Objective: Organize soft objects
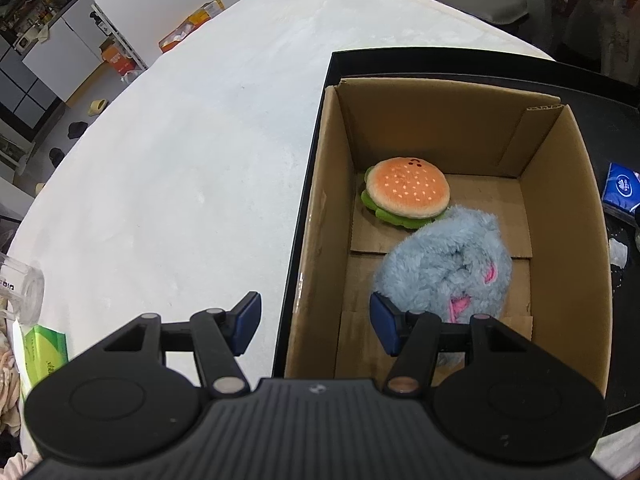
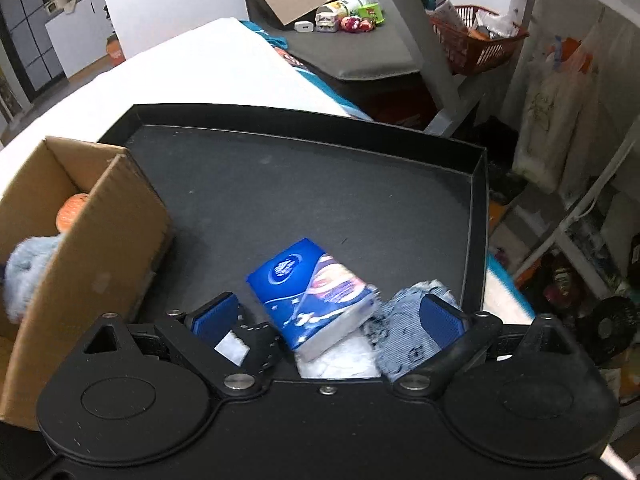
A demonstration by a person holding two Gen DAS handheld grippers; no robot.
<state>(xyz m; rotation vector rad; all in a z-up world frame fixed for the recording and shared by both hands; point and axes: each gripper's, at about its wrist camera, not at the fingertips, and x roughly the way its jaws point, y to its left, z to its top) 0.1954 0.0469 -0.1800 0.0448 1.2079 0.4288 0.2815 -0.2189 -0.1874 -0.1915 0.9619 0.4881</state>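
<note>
A cardboard box (image 1: 320, 208) stands in a black tray (image 1: 472, 62). In it lie a plush burger (image 1: 406, 192) and a fluffy blue plush (image 1: 444, 268). My left gripper (image 1: 314, 326) is open and empty above the box's near left wall. In the right wrist view the box (image 2: 104, 240) is at left, with the blue plush (image 2: 24, 272) and the burger (image 2: 70, 208) peeking out. My right gripper (image 2: 326, 316) is open, straddling a blue tissue pack (image 2: 308, 284) on the tray (image 2: 320, 200). A blue knitted cloth (image 2: 404, 340) and white packs (image 2: 340, 360) lie beside it.
A white cloth-covered table (image 1: 180, 160) spreads left of the tray. A clear glass (image 1: 24, 292) and a green tissue pack (image 1: 44, 348) sit at its near left edge. The blue tissue pack also shows at the right of the left wrist view (image 1: 622, 188). A red basket (image 2: 476, 40) stands on a far shelf.
</note>
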